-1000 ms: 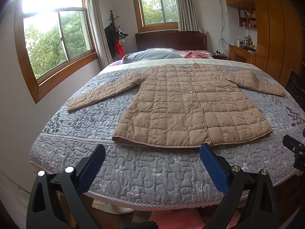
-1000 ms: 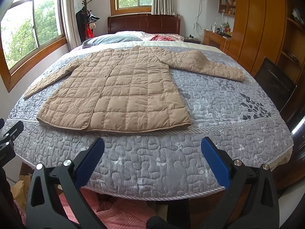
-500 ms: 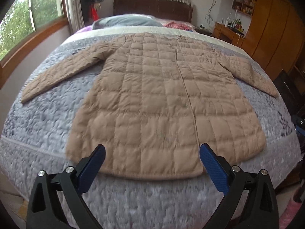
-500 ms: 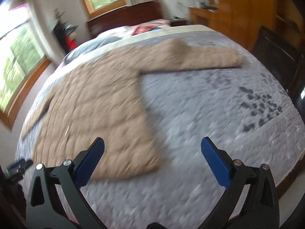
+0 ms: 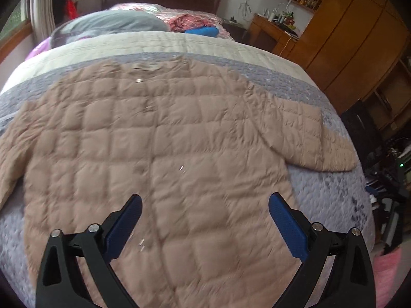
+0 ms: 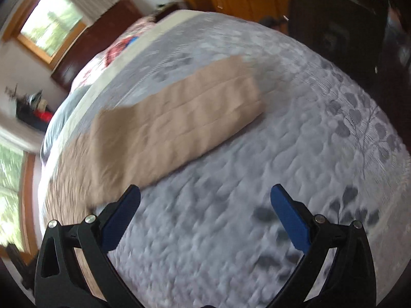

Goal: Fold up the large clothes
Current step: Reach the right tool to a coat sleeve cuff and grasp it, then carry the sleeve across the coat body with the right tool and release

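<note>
A tan quilted coat (image 5: 159, 154) lies flat and front up on the bed, sleeves spread to both sides. My left gripper (image 5: 204, 218) is open and empty, hovering over the coat's lower body. In the right wrist view the coat's right sleeve (image 6: 185, 118) stretches across the grey bedspread (image 6: 282, 169). My right gripper (image 6: 205, 210) is open and empty above the bedspread, just in front of that sleeve; its left finger is near the coat's edge. The view is blurred.
A grey pillow (image 5: 110, 24) and red and blue cloth (image 5: 200, 25) lie at the head of the bed. A wooden wardrobe (image 5: 354, 41) and desk (image 5: 269, 30) stand to the right. A dark chair (image 6: 339, 25) is beside the bed.
Both grippers have moved forward over the bed. The left one now hangs over the coat's body; the right one has swung right and tilted toward the right sleeve.
</note>
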The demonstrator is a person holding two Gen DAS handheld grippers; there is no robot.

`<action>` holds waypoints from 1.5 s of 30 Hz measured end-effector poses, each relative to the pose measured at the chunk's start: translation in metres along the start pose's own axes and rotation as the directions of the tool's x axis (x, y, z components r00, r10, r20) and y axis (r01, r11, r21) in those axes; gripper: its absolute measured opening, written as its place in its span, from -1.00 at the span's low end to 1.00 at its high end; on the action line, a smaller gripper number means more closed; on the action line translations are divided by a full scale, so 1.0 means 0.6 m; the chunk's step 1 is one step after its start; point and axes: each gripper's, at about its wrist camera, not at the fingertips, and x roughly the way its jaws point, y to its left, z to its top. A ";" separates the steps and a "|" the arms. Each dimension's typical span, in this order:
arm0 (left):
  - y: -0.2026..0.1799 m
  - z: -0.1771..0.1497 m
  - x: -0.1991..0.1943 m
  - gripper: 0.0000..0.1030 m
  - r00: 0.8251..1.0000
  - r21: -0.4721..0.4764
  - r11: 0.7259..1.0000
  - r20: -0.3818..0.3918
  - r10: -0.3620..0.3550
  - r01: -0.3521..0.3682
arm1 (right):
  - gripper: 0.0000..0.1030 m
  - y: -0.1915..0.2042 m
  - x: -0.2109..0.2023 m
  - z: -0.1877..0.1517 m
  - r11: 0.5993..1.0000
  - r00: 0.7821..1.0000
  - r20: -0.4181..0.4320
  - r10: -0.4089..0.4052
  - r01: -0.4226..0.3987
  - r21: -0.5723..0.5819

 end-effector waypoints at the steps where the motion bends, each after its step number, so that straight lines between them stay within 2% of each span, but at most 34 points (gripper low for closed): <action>1: -0.003 0.014 0.015 0.92 1.000 -0.006 1.000 -0.006 -0.012 0.012 | 0.94 -0.025 0.018 0.022 0.999 1.000 -0.014 0.016 -0.015 0.045; 5: -0.010 0.063 0.080 0.87 0.998 -0.014 0.999 -0.040 -0.050 0.049 | 0.94 -0.070 0.064 0.058 0.990 0.997 -0.044 0.060 -0.053 0.132; 7: -0.008 0.078 0.104 0.77 0.995 -0.013 0.997 -0.057 -0.076 0.076 | 0.94 -0.074 0.078 0.070 0.988 0.996 -0.044 0.077 -0.070 0.139; 10: -0.006 0.097 0.135 0.75 0.993 -0.028 0.995 -0.072 -0.098 0.096 | 0.94 -0.074 0.088 0.083 0.987 0.996 -0.028 0.085 -0.080 0.139; 16: -0.005 0.104 0.165 0.61 0.989 -0.014 0.993 -0.083 -0.121 0.120 | 0.93 -0.066 0.104 0.104 0.991 0.998 -0.028 0.047 -0.043 0.127; 18: -0.001 0.101 0.176 0.48 0.986 -0.019 0.991 -0.101 -0.136 0.135 | 0.71 -0.064 0.106 0.111 0.991 0.999 -0.012 0.038 -0.036 0.126; 19: 0.003 0.098 0.181 0.44 0.983 -0.032 0.989 -0.108 -0.145 0.143 | 0.33 -0.058 0.107 0.115 0.994 1.000 -0.006 0.024 -0.023 0.109; 21: 0.009 0.095 0.184 0.41 0.982 -0.046 0.987 -0.110 -0.155 0.151 | 0.03 -0.047 0.108 0.119 0.996 1.000 -0.008 -0.029 0.029 0.080; 22: 0.013 0.093 0.183 0.40 0.981 -0.048 0.986 -0.108 -0.163 0.158 | -0.43 -0.043 0.108 0.121 0.997 1.000 -0.009 -0.030 0.031 0.067; 23: 0.017 0.091 0.181 0.36 0.981 -0.051 0.986 -0.105 -0.166 0.161 | -0.67 -0.039 0.107 0.121 0.999 1.000 -0.014 -0.003 0.004 0.055; 25: 0.026 0.090 0.174 0.36 0.980 -0.064 0.984 -0.096 -0.172 0.167 | -0.69 -0.029 0.094 0.120 0.997 0.998 -0.006 0.069 -0.069 0.047; 28: 0.036 0.085 0.166 0.36 0.981 -0.073 0.983 -0.086 -0.172 0.166 | -0.71 -0.024 0.054 0.111 0.998 0.995 0.074 0.061 -0.062 0.019; 29: 0.039 0.083 0.164 0.36 0.982 -0.069 0.984 -0.085 -0.170 0.164 | -0.71 -0.032 0.050 0.108 0.998 0.996 0.078 0.053 -0.056 0.038; 32: 0.048 0.078 0.169 0.36 0.983 -0.071 0.985 -0.088 -0.163 0.157 | -0.71 -0.058 0.068 0.098 0.995 0.997 0.039 -0.060 0.057 0.076; 33: 0.051 0.077 0.172 0.36 0.982 -0.078 0.984 -0.089 -0.167 0.160 | -0.71 -0.074 0.087 0.091 0.992 0.999 -0.002 -0.053 0.053 0.111; 35: 0.053 0.076 0.174 0.36 0.981 -0.079 0.983 -0.089 -0.170 0.163 | -0.71 -0.083 0.089 0.087 0.991 0.999 0.013 -0.029 0.027 0.134; 37: 0.053 0.075 0.171 0.36 0.982 -0.072 0.984 -0.085 -0.171 0.165 | -0.72 -0.075 0.074 0.086 0.992 0.998 0.028 -0.049 0.045 0.121; 39: 0.059 0.074 0.160 0.36 0.980 -0.081 0.981 -0.079 -0.180 0.174 | -0.73 -0.049 0.045 0.085 0.994 0.995 0.079 -0.061 0.054 0.091; 42: 0.069 0.075 0.139 0.36 0.979 -0.085 0.978 -0.057 -0.195 0.190 | -0.73 0.015 -0.008 0.073 0.999 0.986 0.158 0.047 -0.048 0.005; 45: 0.081 0.078 0.118 0.36 0.983 -0.087 0.980 -0.035 -0.182 0.178 | -0.73 0.102 -0.029 0.057 0.989 0.981 0.173 0.087 -0.064 -0.134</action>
